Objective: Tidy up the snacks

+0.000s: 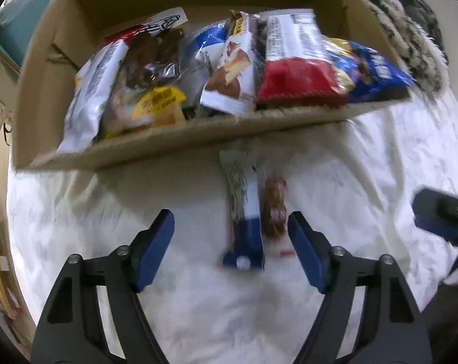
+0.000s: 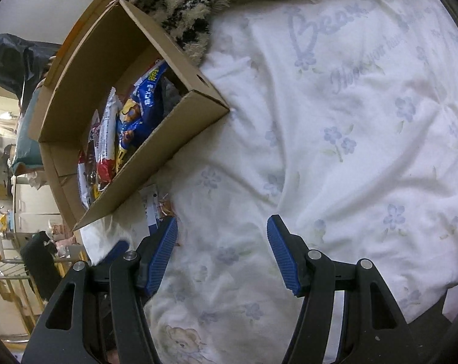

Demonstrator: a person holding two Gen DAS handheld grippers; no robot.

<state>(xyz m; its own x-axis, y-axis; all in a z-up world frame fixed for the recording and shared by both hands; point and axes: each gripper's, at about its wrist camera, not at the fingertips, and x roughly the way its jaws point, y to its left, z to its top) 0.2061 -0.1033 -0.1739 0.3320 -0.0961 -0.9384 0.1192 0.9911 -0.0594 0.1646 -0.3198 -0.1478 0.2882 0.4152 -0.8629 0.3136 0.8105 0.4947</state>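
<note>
Left wrist, two bars (image 1: 253,212) between tongs (image 1: 230,236)

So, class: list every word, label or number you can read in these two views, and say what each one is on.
"Bear": pale blue script on the white bedsheet.
The script line below it: too faint to read.
Print on the snack packets in the cardboard box: too blurred or small to read.

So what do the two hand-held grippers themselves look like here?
Both match. The left hand-held gripper and the right hand-held gripper each have two black angular finger arms with cut-out slots and silver bolt heads, tipped with blue pads; the right one's pads are visibly ribbed. No cables or sleeves show.
</note>
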